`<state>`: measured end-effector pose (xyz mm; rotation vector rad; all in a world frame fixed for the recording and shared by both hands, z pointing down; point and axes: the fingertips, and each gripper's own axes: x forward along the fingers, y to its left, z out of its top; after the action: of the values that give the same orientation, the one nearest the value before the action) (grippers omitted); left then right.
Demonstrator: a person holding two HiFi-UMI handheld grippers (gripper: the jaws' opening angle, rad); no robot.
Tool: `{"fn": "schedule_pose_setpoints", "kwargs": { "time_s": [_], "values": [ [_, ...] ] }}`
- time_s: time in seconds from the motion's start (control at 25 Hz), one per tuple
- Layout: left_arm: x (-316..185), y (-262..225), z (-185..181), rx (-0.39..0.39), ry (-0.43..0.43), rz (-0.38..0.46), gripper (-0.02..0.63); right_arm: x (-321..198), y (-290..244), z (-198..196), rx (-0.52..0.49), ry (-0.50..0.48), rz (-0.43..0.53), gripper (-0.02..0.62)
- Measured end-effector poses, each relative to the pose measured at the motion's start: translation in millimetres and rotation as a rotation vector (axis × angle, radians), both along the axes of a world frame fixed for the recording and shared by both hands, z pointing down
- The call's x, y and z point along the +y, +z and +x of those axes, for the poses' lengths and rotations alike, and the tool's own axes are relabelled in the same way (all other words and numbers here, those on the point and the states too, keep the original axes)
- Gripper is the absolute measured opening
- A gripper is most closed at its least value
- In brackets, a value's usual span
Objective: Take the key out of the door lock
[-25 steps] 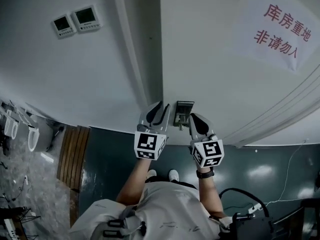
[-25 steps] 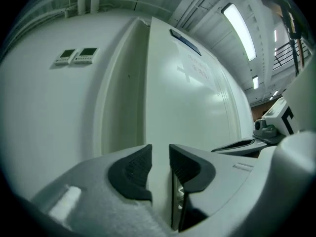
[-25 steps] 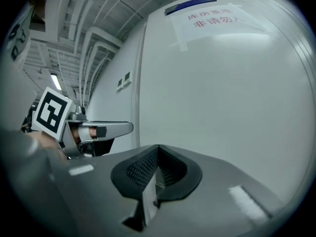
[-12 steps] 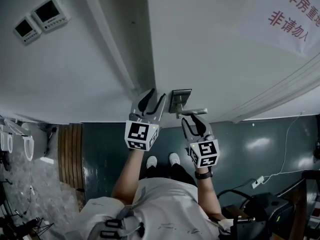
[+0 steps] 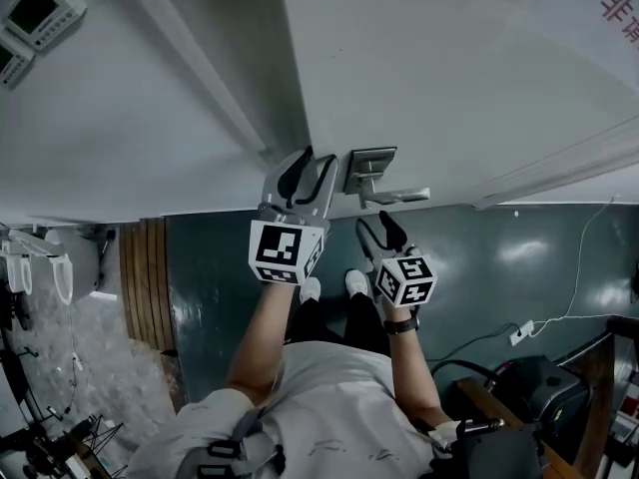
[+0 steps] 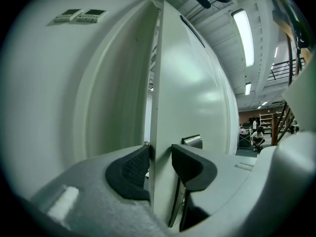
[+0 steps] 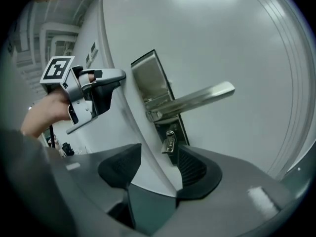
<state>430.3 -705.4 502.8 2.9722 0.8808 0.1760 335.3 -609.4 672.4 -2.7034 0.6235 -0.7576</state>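
A small metal key (image 7: 169, 143) sticks out of the lock cylinder under the lever handle (image 7: 197, 98) on the white door (image 5: 449, 78). My right gripper (image 7: 158, 152) sits just short of it. Its jaws are opening, and the key shows past the gap, near the right pad's tip, with neither pad touching it. In the head view this right gripper (image 5: 374, 226) hangs below the handle (image 5: 397, 197) and lock plate (image 5: 369, 166). My left gripper (image 6: 160, 152) straddles the door's edge (image 6: 159, 83). Its jaws are closing, with both pads against the door faces. The same left gripper (image 5: 315, 163) is seen beside the plate.
Two wall control panels (image 5: 30, 13) hang left of the door frame. A wooden pallet (image 5: 145, 277) lies on the dark floor at left. A cable (image 5: 559, 317) and equipment lie at right. Red lettering (image 5: 621, 13) marks the door's upper right. A person (image 6: 256, 137) crouches far beyond the doorway.
My right gripper has drawn back and down from the lock, and its jaws have gone from shut to wide apart. The left gripper has stayed on the door's edge. The head view has shifted.
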Motion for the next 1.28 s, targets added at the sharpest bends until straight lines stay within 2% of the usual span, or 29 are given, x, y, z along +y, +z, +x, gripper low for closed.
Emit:
{"fn": "schedule_pose_setpoints", "kwargs": {
  "time_s": [0.12, 0.24, 0.48, 0.64, 0.72, 0.8, 0.96, 1.08, 1.16, 1.28],
  "values": [
    [-1, -4, -1, 0.011, -0.001, -0.012, 0.144, -5, 6, 10, 0.027, 0.044, 0.097, 0.229],
    [0, -6, -2, 0.011, -0.002, -0.011, 0.144, -7, 10, 19, 0.039, 0.086, 0.143, 0.223],
    [-1, -6, -2, 0.017, -0.023, -0.013, 0.144, -9, 15, 35, 0.045, 0.137, 0.239, 0.164],
    [-2, -6, -3, 0.02, -0.026, -0.019, 0.144, -6, 20, 44, 0.035, 0.159, 0.291, 0.103],
    [-1, -7, -4, 0.021, -0.025, -0.019, 0.144, -6, 20, 47, 0.025, 0.161, 0.332, 0.1],
    [-1, -7, -3, 0.02, -0.023, -0.019, 0.144, -6, 20, 48, 0.002, 0.181, 0.446, 0.088],
    [-1, -6, -2, 0.011, -0.024, -0.027, 0.147, -6, 19, 49, -0.047, 0.24, 0.822, 0.046],
    [-1, -5, -2, 0.006, -0.025, -0.032, 0.147, -2, 23, 49, -0.069, 0.286, 1.027, 0.028],
    [-1, -5, -1, 0.003, -0.023, -0.035, 0.147, -1, 27, 48, -0.087, 0.318, 1.124, 0.028],
    [0, -5, 0, -0.005, -0.015, -0.043, 0.15, -2, 24, 47, -0.098, 0.333, 1.169, 0.026]
  ]
}}
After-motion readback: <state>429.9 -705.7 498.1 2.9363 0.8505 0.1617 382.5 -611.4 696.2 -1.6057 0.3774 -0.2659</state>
